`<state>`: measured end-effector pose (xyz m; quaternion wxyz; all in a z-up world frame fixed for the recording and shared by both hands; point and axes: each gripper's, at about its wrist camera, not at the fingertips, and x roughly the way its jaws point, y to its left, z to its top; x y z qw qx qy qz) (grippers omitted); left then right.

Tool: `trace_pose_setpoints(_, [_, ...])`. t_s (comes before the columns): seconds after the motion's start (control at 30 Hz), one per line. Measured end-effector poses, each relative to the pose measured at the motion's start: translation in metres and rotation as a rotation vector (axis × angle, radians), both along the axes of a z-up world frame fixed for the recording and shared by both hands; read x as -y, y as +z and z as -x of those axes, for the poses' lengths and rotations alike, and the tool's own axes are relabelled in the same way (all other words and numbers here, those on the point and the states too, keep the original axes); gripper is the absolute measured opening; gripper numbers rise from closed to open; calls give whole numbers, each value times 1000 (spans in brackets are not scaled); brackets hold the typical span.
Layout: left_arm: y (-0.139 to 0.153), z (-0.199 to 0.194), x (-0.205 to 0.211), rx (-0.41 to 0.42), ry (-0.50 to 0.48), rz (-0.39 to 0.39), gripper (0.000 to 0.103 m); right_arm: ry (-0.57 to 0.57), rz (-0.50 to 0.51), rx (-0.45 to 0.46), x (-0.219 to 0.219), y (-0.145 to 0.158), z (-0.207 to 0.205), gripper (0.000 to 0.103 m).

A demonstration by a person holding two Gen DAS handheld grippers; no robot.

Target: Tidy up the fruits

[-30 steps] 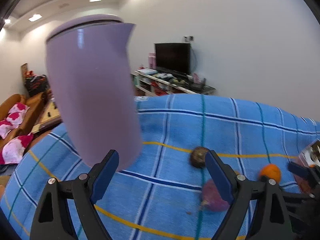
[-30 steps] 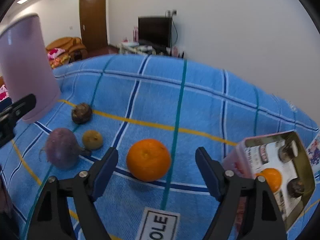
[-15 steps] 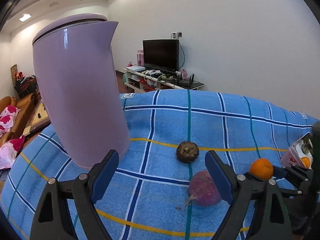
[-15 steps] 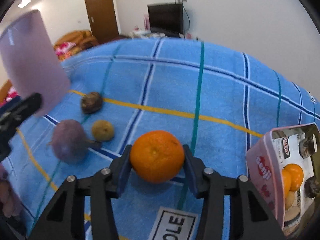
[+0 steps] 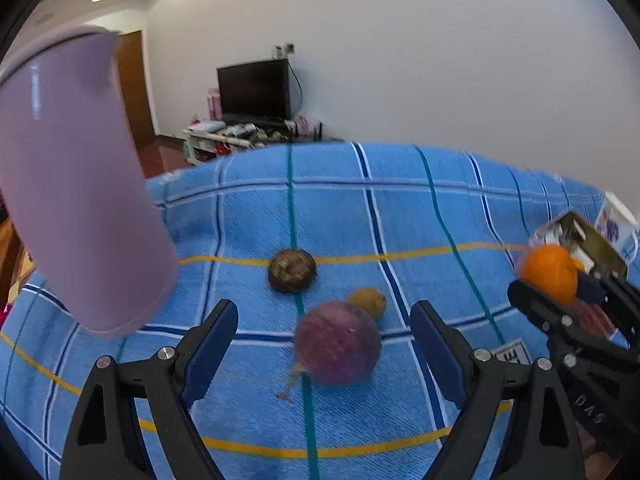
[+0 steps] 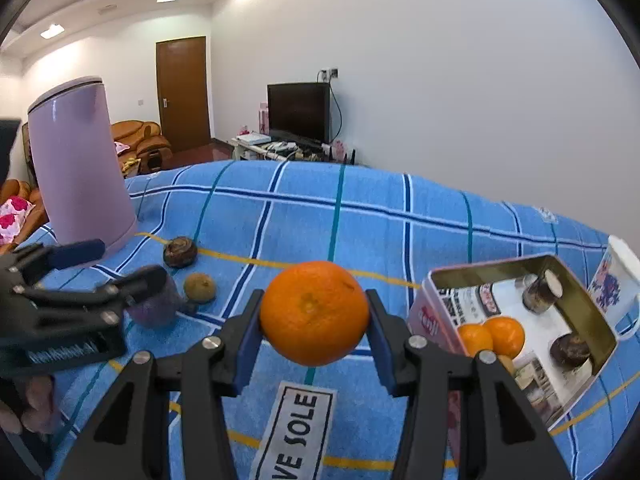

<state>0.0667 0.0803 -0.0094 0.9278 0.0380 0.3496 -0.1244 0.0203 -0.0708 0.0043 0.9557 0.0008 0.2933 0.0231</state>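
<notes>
Right gripper [image 6: 314, 334]: both blue pads clamped on the orange [image 6: 314, 313], which is lifted clear of the blue checked cloth [image 6: 400, 232]. Open tin [image 6: 568, 276] sits at 3 o'clock of the orange, with two oranges and dark fruits inside.

Left gripper [image 5: 324, 340]: jaws spread wide, gripping nothing. Purple round fruit [image 5: 338, 343] lies on the cloth between its fingers, contact unclear. Small yellow-brown fruit [image 5: 368, 301] at 1 o'clock of it, dark brown fruit [image 5: 292, 270] at 11 o'clock. Lilac kettle [image 5: 76, 184] far left.

Three oranges [image 6: 314, 312]: one at centre frame, two in tin [image 6: 496, 270], lower right. One purple fruit [image 5: 338, 342]. One yellow-brown fruit [image 6: 200, 288]. One kettle [image 6: 78, 164], upper left. Two grippers [image 6: 314, 338].
</notes>
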Motion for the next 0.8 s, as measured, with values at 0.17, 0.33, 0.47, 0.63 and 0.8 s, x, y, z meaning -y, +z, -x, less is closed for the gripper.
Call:
trace_pose_setpoints(0.17, [-21,-13,5,-61,39,-83,89,4,-26,-20,4,-2,-3,51])
trace_pose_setpoints(0.33, [-24,-17,-2,-87,52,-58,82,17,-23,-28,1,-3,-4,51])
trace_pose_setpoints(0.47, [-23,-14,1,-82,-12,-24,54,18,-26,-28,1,-4,-4,51])
trace_pose_setpoints(0.63, [-22,-11,1,-70,1,-36,54,15,-33,-28,2,-4,-4,51])
trace_pose_setpoints(0.8, [-19,-11,-10,-64,60,0,54,16,-29,-20,2,-3,-3,51])
